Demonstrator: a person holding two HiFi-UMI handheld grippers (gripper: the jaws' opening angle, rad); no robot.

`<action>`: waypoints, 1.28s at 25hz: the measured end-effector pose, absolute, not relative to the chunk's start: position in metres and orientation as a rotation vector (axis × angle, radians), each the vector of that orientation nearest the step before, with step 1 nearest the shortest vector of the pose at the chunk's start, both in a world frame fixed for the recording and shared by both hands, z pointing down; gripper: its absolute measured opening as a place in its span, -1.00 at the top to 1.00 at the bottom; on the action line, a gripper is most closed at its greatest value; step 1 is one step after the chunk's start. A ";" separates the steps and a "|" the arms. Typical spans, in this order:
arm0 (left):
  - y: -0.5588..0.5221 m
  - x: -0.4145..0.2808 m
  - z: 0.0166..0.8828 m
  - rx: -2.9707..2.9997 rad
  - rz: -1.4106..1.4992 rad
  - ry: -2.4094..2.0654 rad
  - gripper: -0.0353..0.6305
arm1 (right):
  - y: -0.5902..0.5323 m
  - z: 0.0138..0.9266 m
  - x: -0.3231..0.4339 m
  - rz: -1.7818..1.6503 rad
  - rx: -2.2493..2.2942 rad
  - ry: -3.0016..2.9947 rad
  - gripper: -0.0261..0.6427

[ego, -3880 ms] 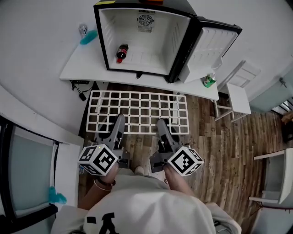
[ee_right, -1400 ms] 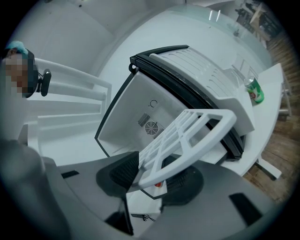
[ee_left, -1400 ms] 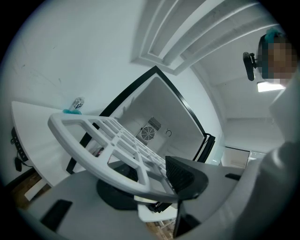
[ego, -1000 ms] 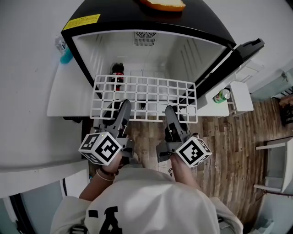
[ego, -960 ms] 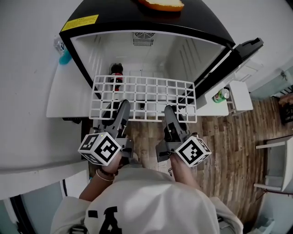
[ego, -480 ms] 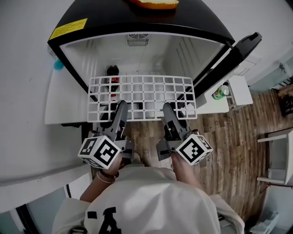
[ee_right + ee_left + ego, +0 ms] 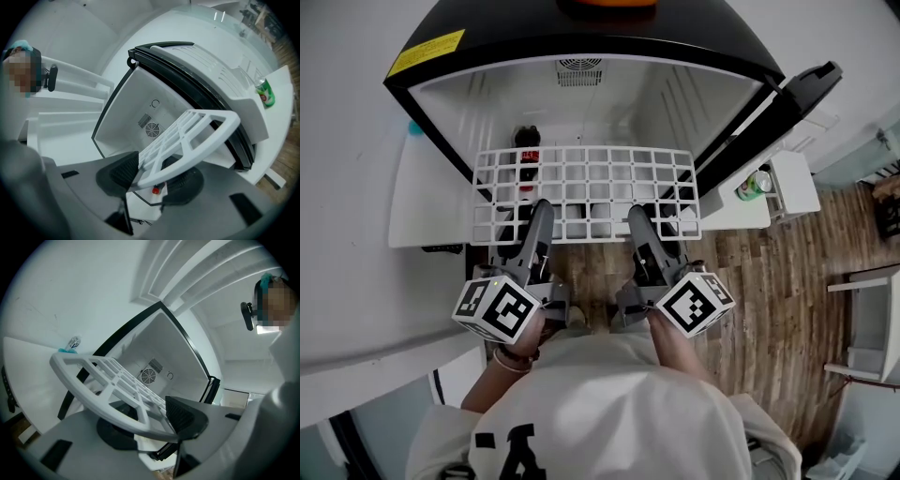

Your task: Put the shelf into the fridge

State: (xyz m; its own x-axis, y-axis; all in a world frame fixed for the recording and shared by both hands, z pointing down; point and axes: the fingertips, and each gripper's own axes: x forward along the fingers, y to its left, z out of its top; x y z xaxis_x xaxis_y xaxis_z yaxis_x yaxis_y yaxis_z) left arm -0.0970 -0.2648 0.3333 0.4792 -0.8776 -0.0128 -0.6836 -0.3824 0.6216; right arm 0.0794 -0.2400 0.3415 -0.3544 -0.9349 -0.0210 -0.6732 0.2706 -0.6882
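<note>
Head view | left hand-held gripper point(image 7: 538, 210), right hand-held gripper point(image 7: 638, 216) grip shelf point(image 7: 609, 149) | far edge at fridge point(image 7: 675, 28)

I see a white table point(image 7: 422, 220) standing on the wooden floor point(image 7: 778, 291), with the open black fridge point(image 7: 581, 37) sitting directly on it. A green can point(image 7: 757, 183) stands at the table's right end, and something teal point(image 7: 414, 128) lies at its left, just beside the fridge.

Shelf point(image 7: 586, 195) carried closer to fridge point(image 7: 675, 33)
</note>
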 end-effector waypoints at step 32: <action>-0.280 -0.093 0.327 2.161 -0.483 -1.266 0.37 | -0.259 0.330 0.082 -0.791 -1.384 2.084 0.44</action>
